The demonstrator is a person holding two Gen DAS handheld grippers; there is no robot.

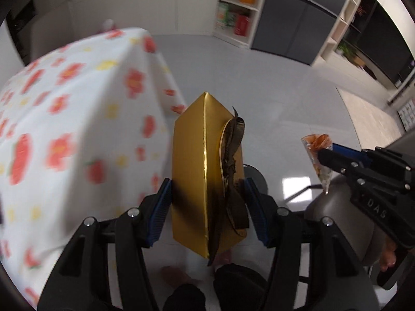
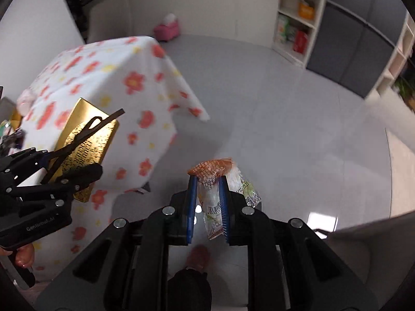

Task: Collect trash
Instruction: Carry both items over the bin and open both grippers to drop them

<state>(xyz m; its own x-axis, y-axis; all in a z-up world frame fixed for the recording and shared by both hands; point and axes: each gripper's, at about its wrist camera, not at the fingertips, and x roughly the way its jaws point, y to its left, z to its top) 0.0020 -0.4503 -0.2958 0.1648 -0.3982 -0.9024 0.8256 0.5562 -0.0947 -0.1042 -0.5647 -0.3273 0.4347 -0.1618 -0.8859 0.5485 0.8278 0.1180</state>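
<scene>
My left gripper (image 1: 207, 184) is shut on a gold box (image 1: 192, 160) with a dark ribbon, held upright in the air above the floor, right of the table. The gold box (image 2: 85, 140) and left gripper (image 2: 70, 165) also show at the left of the right wrist view. My right gripper (image 2: 207, 181) is shut on a crinkled snack wrapper (image 2: 215, 181) with an orange top and a barcode. That wrapper (image 1: 317, 153) and the right gripper (image 1: 326, 160) show at the right of the left wrist view.
A table with a white floral cloth (image 1: 64, 119) fills the left. A grey rounded bin or seat (image 1: 334, 215) sits low on the right. White shelves (image 1: 238, 7) and dark cabinets stand at the back. A pink toy (image 2: 167, 28) lies on the far floor.
</scene>
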